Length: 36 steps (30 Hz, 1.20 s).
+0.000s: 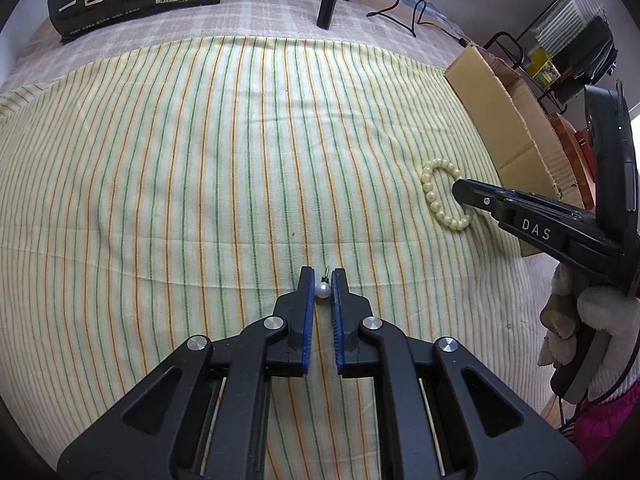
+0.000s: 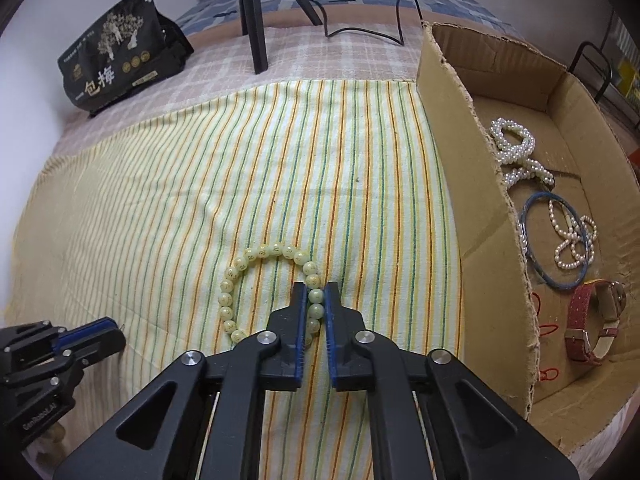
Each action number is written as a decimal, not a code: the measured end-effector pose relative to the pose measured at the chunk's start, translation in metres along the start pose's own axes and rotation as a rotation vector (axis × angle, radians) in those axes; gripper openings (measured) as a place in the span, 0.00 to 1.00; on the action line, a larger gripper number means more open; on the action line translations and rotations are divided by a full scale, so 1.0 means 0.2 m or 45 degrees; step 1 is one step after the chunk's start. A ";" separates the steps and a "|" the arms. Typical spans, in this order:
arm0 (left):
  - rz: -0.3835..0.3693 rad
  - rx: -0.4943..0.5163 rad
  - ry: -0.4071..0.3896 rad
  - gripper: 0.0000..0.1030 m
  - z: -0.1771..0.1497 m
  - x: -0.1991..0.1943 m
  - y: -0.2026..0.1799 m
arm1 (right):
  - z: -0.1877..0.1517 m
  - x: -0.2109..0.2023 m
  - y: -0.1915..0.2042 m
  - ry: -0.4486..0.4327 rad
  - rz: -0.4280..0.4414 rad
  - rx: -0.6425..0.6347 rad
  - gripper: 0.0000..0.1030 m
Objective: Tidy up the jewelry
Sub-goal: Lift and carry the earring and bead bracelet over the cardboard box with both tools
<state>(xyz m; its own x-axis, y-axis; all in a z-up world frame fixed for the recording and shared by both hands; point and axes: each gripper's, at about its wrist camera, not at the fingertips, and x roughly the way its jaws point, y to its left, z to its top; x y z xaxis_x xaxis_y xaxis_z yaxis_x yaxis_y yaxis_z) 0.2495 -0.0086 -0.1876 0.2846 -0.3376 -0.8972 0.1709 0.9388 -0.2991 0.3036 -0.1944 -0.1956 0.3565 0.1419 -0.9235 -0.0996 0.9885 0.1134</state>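
My left gripper [image 1: 321, 280] is shut on a white pearl earring [image 1: 322, 289], its post pointing away, low over the striped cloth [image 1: 180, 160]. My right gripper [image 2: 316, 294] is shut on one side of a pale green bead bracelet [image 2: 240, 264], which still lies on the cloth; it also shows in the left wrist view [image 1: 430, 188]. A cardboard box [image 2: 452, 152] at the right holds pearl bracelets [image 2: 516, 148], a blue bangle [image 2: 536, 264], a pearl string [image 2: 572, 240] and a red-strap watch [image 2: 592, 320].
A black snack bag [image 2: 116, 52] stands at the far left. A tripod leg [image 2: 254, 28] and a black cable [image 2: 360, 32] are at the back. A metal rack [image 1: 560, 40] stands beyond the box.
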 end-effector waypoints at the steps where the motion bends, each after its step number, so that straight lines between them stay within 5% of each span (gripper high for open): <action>1: -0.003 0.001 -0.003 0.06 0.00 -0.01 0.00 | 0.00 0.00 -0.01 -0.003 0.010 0.007 0.06; 17: -0.053 -0.015 -0.076 0.06 0.00 -0.19 -0.03 | 0.03 -0.25 0.04 -0.162 0.091 0.007 0.06; 36: -0.144 0.085 -0.160 0.06 0.00 -0.34 -0.33 | 0.00 -0.61 -0.08 -0.351 0.121 0.016 0.06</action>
<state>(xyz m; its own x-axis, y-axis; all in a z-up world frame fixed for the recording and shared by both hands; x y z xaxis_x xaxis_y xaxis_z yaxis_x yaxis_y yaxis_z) 0.2194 -0.0484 -0.1072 0.3747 -0.4505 -0.8103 0.2694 0.8892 -0.3698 0.2625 -0.2266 -0.0843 0.5854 0.2411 -0.7740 -0.1339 0.9704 0.2010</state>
